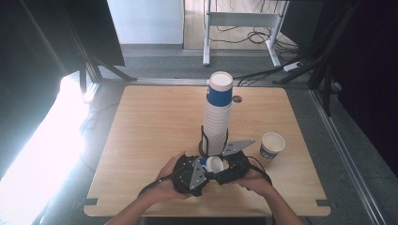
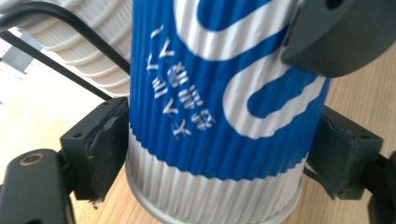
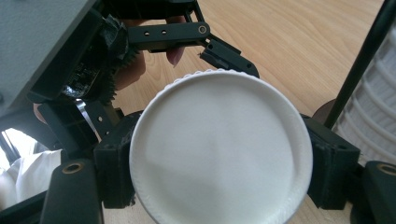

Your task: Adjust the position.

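Observation:
A blue and white ribbed paper cup [image 1: 212, 164] is held on its side just above the table's front middle, between both grippers. My left gripper [image 1: 205, 168] has the cup's [image 2: 219, 107] body between its jaws, with both pads lying against the ribbed wall near the base. My right gripper [image 1: 229, 166] faces the white mouth of the cup [image 3: 219, 149], its pads shut on either side of the rim. Behind the cup in the right gripper view is the left gripper [image 3: 229, 58] with a fingertip [image 3: 173, 52] on it.
A tall stack of cups [image 1: 218, 112] stands in a black wire holder [image 1: 202, 140] right behind the grippers, close at hand in both gripper views. One more cup [image 1: 272, 145] stands upright at the right on the wooden table [image 1: 150, 126].

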A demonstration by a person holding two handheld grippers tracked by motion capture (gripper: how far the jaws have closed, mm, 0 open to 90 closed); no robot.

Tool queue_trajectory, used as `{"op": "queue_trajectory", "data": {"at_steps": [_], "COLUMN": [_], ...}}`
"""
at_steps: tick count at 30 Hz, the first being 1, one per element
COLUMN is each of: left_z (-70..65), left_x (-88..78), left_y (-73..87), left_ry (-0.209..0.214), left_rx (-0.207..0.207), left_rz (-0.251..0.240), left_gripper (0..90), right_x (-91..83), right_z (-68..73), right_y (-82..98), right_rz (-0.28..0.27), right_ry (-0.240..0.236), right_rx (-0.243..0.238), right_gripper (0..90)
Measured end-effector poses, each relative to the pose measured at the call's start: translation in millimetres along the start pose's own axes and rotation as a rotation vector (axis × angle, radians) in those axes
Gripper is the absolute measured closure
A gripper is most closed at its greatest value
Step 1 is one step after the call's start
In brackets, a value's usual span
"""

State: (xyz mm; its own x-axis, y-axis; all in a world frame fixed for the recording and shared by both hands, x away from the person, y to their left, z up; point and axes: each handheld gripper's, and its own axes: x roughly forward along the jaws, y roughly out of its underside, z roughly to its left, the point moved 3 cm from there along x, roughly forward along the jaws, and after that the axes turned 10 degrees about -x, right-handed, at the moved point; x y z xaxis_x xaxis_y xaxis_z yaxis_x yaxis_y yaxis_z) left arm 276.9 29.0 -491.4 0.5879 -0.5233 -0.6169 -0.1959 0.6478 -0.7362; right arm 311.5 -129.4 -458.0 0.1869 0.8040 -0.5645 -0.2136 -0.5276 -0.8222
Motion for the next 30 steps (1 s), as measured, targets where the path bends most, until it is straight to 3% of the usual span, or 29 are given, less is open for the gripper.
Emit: {"op": "queue_trajectory", "data": {"at_steps": [3,7,11,19,22,30], "left_z": [4.5,12.8,18.2,18.0,19.1,21.1], "left_x": [-4.8,-12.1,-17.7,-24.5,-24.3,-19.4], "left_y": [-1.6,1.3,7.0,12.6,14.6,17.3], "left_ry": [0.039,0.115,0.153,0.234,0.281,0.384], "left_rx": [-0.075,-0.233,-0.325,-0.455,-0.528,-0.682], "left_rz": [-0.031,-0.093,-0.133,-0.194,-0.218,-0.247], "left_gripper": [10.2,8.2,8.1,8.0,8.1,8.2], "right_x": [-4.0,-12.6,-21.6,-35.1,-38.4,-40.1], "right_z": [-1.0,-2.9,-1.9,-4.3,-4.8,-4.1], "right_y": [0.8,3.5,3.1,2.9,2.0,3.1], "right_rz": [-0.021,-0.083,-0.133,-0.276,-0.319,-0.392], "right_ry": [0.009,0.026,0.048,0.103,0.128,0.166], "right_rx": [0.004,0.022,0.024,0.049,0.051,0.051], "right_gripper": [26.3,26.4,26.4,26.5,26.5,26.5]}}
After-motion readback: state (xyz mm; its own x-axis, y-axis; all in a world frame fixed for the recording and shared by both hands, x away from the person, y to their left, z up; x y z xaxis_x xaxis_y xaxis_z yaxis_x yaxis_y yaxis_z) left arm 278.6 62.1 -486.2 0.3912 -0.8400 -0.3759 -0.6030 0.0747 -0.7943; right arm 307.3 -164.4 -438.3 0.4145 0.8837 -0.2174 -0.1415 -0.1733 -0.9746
